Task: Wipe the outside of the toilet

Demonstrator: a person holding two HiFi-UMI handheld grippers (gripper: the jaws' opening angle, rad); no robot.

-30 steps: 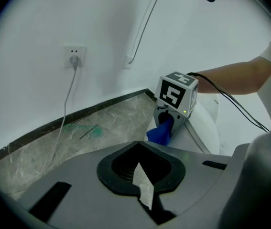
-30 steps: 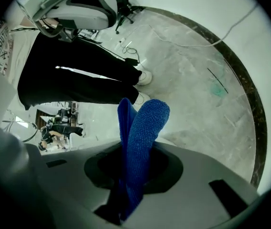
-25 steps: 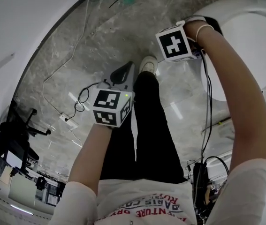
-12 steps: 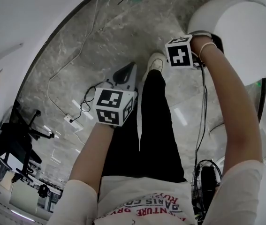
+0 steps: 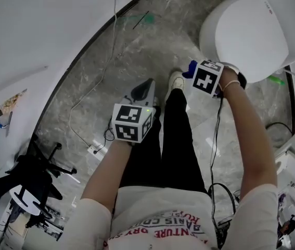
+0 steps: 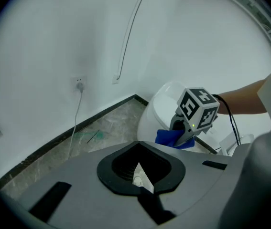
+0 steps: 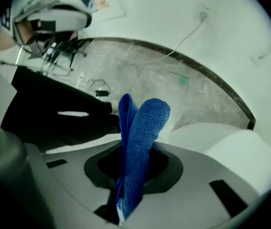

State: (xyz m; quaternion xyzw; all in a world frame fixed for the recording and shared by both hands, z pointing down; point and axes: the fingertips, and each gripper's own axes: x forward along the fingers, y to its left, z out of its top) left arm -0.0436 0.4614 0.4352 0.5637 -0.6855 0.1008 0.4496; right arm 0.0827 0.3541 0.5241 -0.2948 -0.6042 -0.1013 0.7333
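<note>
Blue cloth at the toilet's front

I am reaching my right arm [image 5: 251, 139] out nearly straight, my right gripper [image 5: 195, 73] clenching the blue cloth [image 7: 142, 137] just beside the closed white toilet [image 5: 256, 30]. My left gripper [image 5: 141, 92], jaws together and empty, is hovering over the floor [image 5: 137, 51].

One toilet [image 5: 256, 30] is counted, one blue cloth [image 7: 142, 137], one white shoe [image 5: 176, 79] and two grippers (a left gripper [image 6: 142, 178] and a right gripper [image 7: 124, 194]).

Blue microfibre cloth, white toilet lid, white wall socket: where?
Blue microfibre cloth [image 7: 142, 142]: right gripper view, folded middle.
White toilet lid [image 5: 256, 30]: head view, lid centre.
White wall socket [image 6: 80, 84]: left gripper view, faceplate.
</note>
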